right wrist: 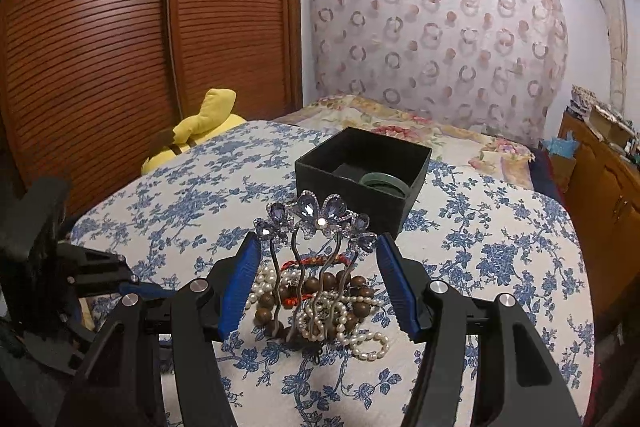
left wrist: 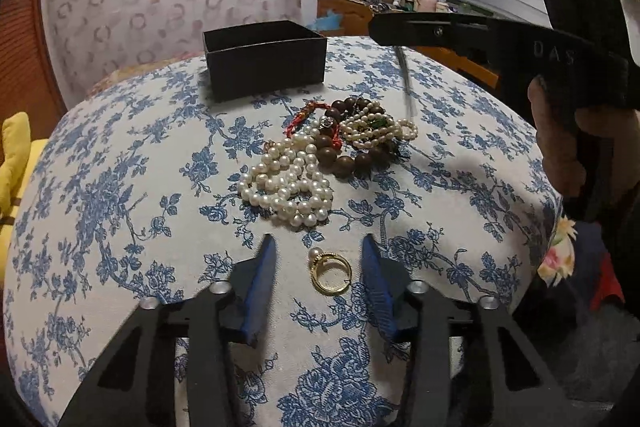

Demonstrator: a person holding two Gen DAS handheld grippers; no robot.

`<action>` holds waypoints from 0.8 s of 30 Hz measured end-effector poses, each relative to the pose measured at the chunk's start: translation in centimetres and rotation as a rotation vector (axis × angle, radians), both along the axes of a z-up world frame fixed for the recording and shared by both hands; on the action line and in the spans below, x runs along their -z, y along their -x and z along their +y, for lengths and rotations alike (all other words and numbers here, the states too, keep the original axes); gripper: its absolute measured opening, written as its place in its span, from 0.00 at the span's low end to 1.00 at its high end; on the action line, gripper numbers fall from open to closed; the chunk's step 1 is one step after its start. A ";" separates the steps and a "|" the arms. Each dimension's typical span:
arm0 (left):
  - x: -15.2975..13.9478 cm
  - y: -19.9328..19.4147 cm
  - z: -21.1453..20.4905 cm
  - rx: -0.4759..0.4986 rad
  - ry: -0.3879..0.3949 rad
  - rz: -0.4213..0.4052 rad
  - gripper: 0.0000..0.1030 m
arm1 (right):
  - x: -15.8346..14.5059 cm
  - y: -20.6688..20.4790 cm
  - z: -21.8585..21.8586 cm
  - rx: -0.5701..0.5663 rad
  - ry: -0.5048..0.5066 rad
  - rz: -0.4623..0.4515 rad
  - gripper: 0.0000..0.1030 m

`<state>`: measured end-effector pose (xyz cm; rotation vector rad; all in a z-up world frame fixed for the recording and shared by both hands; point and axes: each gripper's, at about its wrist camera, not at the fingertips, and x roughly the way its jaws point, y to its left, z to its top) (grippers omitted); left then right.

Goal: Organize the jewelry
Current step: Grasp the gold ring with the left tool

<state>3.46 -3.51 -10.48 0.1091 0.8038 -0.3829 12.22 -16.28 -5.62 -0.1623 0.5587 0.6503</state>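
Note:
A gold ring with a pearl [left wrist: 330, 273] lies on the blue-flowered cloth [left wrist: 120, 187] between the blue pads of my left gripper [left wrist: 318, 259], which stand a little apart from it on both sides, open. Beyond it lies a pile with a white pearl necklace [left wrist: 288, 183], a brown wooden bead bracelet [left wrist: 348, 151] and a small pearl bracelet [left wrist: 376, 127]. My right gripper [right wrist: 318, 243] is shut on a purple jewelled hair comb [right wrist: 316, 215], held above the pile [right wrist: 320, 303]. A black box [right wrist: 320, 179] behind it contains a green bangle [right wrist: 384, 183].
The black box [left wrist: 264, 59] stands at the far side of the cloth. A yellow plush toy [right wrist: 200, 131] lies at the left by a wooden slatted wardrobe [right wrist: 100, 47]. A wooden dresser [right wrist: 600, 179] stands at the right. The right gripper [left wrist: 384, 27] hovers over the pile.

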 end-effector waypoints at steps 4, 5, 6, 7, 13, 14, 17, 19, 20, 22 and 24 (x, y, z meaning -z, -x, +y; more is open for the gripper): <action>-0.1 -0.4 0.6 -0.002 0.013 0.010 0.17 | -0.1 -0.8 -0.3 0.004 -0.011 0.009 0.60; -0.1 -0.5 0.7 -0.004 0.020 0.014 0.13 | -0.1 -1.0 -0.4 0.005 -0.016 0.011 0.60; -0.2 -0.7 1.0 -0.006 0.027 0.016 0.11 | -0.2 -1.1 -0.5 0.005 -0.020 0.012 0.60; -0.2 -0.8 1.0 -0.009 0.028 0.018 0.11 | -0.2 -1.3 -0.6 0.003 -0.026 0.014 0.60; -0.5 -1.1 2.1 -0.037 0.046 0.014 0.10 | -0.4 -1.8 -0.8 0.015 -0.016 0.004 0.60; -0.6 -1.0 2.3 -0.041 0.049 0.009 0.10 | -0.4 -1.8 -0.7 0.015 -0.014 0.003 0.60; -1.1 -1.0 2.9 -0.053 0.060 -0.003 0.09 | -0.4 -1.7 -0.6 0.012 -0.006 0.000 0.60; -1.4 -1.2 3.3 -0.059 0.065 -0.010 0.07 | -0.3 -1.6 -0.3 0.008 -0.003 -0.005 0.60; -1.6 -1.3 3.6 -0.063 0.074 -0.012 0.07 | -0.3 -1.5 -0.2 0.004 -0.003 -0.005 0.60; -1.9 -1.7 4.1 -0.070 0.091 -0.011 0.07 | -0.3 -1.5 -0.1 0.001 -0.002 -0.007 0.60; -2.1 -2.0 4.5 -0.071 0.098 -0.012 0.07 | -0.3 -1.5 0.0 -0.001 -0.002 -0.009 0.60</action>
